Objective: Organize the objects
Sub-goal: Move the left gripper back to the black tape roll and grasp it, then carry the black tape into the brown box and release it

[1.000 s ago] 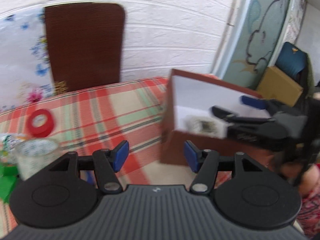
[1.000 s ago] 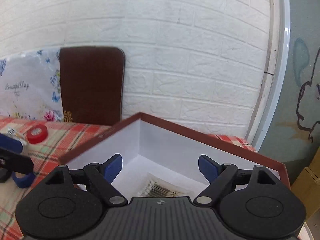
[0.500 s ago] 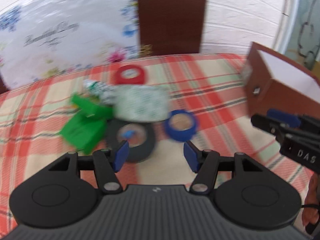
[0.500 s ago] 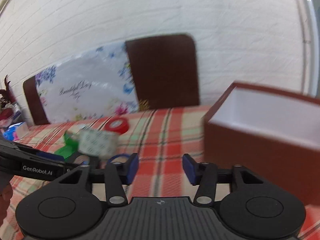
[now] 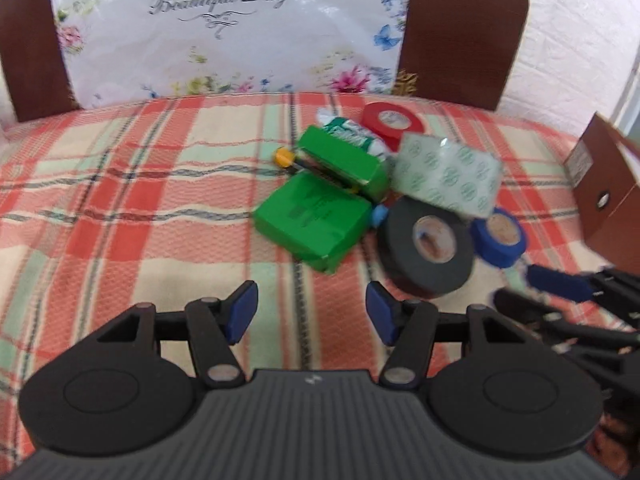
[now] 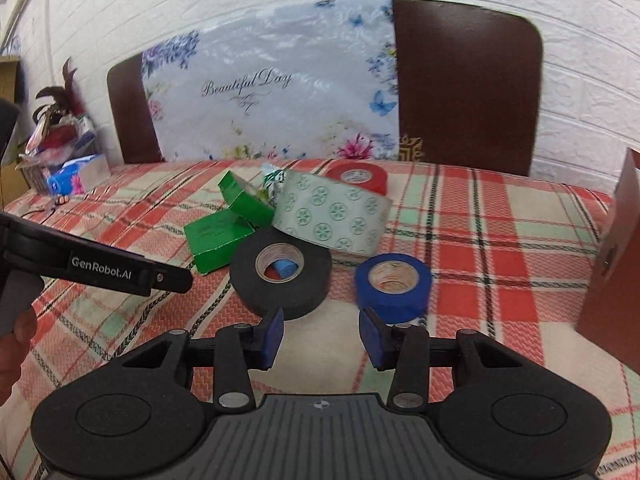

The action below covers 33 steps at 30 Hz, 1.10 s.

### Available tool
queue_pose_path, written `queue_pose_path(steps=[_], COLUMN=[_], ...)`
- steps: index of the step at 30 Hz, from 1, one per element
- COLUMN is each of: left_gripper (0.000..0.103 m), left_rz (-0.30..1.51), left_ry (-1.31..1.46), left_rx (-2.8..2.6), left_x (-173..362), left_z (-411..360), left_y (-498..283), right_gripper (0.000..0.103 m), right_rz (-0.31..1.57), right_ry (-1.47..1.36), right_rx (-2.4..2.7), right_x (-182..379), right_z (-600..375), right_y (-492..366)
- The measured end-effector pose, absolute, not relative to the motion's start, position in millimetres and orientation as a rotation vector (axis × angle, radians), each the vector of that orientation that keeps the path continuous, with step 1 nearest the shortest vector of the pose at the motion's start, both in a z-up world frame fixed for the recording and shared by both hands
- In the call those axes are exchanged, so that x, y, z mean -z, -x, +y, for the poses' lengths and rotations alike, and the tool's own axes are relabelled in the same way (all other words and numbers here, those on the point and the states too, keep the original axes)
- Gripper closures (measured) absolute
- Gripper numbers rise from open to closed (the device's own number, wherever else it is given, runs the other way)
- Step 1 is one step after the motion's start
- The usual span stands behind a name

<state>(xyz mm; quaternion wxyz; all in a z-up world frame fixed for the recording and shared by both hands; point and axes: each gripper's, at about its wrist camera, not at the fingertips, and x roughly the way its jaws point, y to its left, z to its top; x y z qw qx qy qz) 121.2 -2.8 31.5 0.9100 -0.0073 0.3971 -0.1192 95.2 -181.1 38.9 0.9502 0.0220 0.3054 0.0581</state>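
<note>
Tape rolls and little boxes are sitting in a bunch near the middle of the checked bed cover (image 6: 500, 216), and I am looking for the best one to pick up. My right gripper (image 6: 322, 332) is hanging just in front of the blue tape roll (image 6: 394, 284), its fingers partly apart with nothing between them. My left gripper (image 5: 311, 312) is also standing apart and empty, close to the green box (image 5: 312, 220).

I am guessing the blue tape roll is light and stiff, so it is not going to squash. I am thinking of pinching it across its ring wall, one finger in the hole and one outside.

The black tape roll (image 6: 282, 272) is looking bigger and heavier. The patterned tape roll (image 6: 332, 216) is leaning on it, so it may be tipping if I bump it.

The brown box (image 6: 612, 272) is waiting at the right edge.
</note>
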Motion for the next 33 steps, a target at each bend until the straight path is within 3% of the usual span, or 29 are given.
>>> queue_pose_path(steps=[6, 11, 14, 15, 17, 25, 33], left_gripper=[0.042, 0.044, 0.055, 0.064, 0.076, 0.076, 0.076], left_rz=[0.815, 0.813, 0.814, 0.807, 0.808, 0.834, 0.83], left_ry=[0.033, 0.03, -0.006, -0.007, 0.018, 0.021, -0.064], left_rx=[0.349, 0.347, 0.346, 0.355, 0.385, 0.424, 0.56], left_x=[-32, -32, -30, -29, -27, -47, -74], left_z=[-26, -37, -45, -45, -43, -53, -117], left_y=[-136, -156, -162, -163, -166, -142, -105], right_gripper=[0.058, 0.037, 0.033, 0.03, 0.031, 0.031, 0.031], right_rz=[0.673, 0.696, 0.685, 0.686, 0.683, 0.684, 0.724], right_ry=[-0.003, 0.07, 0.054, 0.034, 0.019, 0.011, -0.144], right_rx=[-0.161, -0.217, -0.216, -0.216, -0.218, -0.23, -0.203], right_x=[-31, -19, -17, -16, -16, -31, -60], right_z=[-171, -156, -153, -154, -153, -161, -228], right_y=[-121, -132, -145, -150, -155, -131, -84])
